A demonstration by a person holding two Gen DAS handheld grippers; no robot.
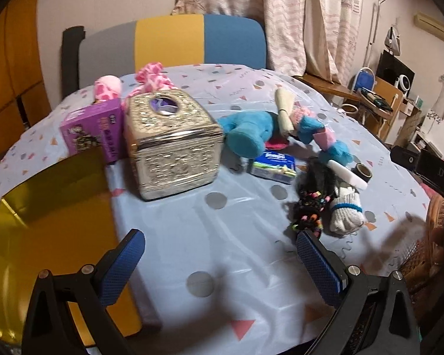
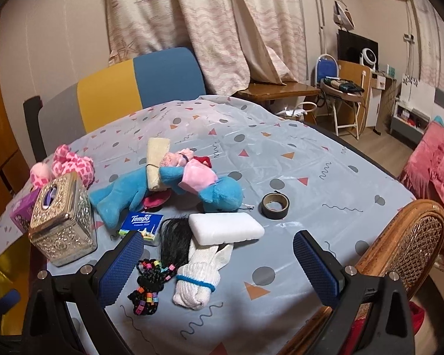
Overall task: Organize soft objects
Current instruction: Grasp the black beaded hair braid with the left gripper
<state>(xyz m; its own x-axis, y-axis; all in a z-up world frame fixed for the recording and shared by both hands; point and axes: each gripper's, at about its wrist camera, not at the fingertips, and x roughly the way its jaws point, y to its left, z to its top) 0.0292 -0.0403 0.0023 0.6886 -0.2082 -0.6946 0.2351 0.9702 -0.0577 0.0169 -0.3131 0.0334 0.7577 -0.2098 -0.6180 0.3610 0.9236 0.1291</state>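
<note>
1. Tablecloth: pale blue; grey dots, pink and orange triangles, dark squiggles.
2. Plush: turquoise with a pink middle.
3. Tissue box: embossed silver-gold metal.
4. Carton: purple.
5. Tissue pack: blue, white lettering, green edge.
6. Sponge: white.
7. Gloves: white knit, blue cuff band.
8. Cord: black with multicoloured beads.
9. Tape: dark roll.
10. Cloth at far left edge: pink, white spots.
11. Finger pads: blue, textured.
12. Chair: grey, yellow, blue panels.
</note>
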